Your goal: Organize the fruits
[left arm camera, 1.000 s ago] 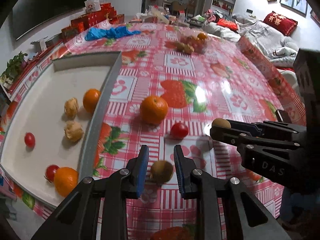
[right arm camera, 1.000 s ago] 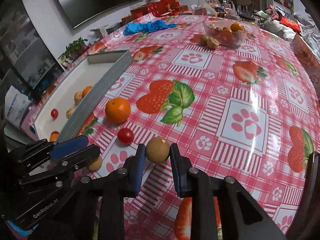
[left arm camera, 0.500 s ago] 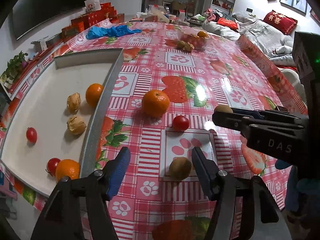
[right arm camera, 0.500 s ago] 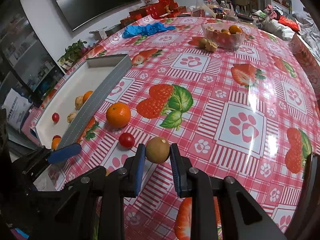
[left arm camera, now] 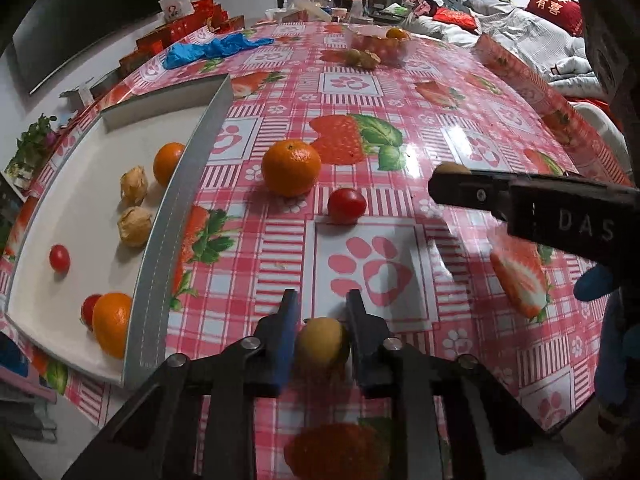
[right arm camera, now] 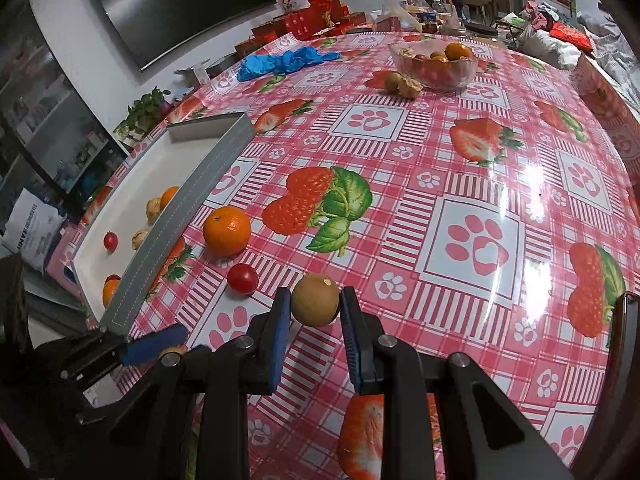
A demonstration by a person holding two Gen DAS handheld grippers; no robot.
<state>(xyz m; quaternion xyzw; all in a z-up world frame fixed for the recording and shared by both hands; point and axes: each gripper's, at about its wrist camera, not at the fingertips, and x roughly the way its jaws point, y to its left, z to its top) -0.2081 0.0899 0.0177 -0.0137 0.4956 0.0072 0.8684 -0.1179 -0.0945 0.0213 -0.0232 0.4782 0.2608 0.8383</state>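
My left gripper [left arm camera: 320, 301] is low over the strawberry tablecloth; its jaws are closing, and the blue pads press on a small yellow-brown fruit [left arm camera: 322, 342] between them. My right gripper [right arm camera: 315, 300] is shut on a similar round brown fruit [right arm camera: 315, 305], held just above the cloth. A white tray with a grey wall [left arm camera: 172, 216] lies at the left and holds oranges, husked fruits and cherry tomatoes. A loose orange [left arm camera: 291, 167] and a cherry tomato [left arm camera: 346, 205] sit on the cloth between tray and grippers.
A glass bowl [right arm camera: 434, 66] with more fruit stands at the far side, two small fruits beside it. Blue gloves [right arm camera: 288, 62] and red boxes lie at the back left. A bed with pillows is beyond the table's right edge.
The left gripper opened wide and left the fruit on the cloth, then dropped lower and closed on it again. The right gripper kept still with its fruit.
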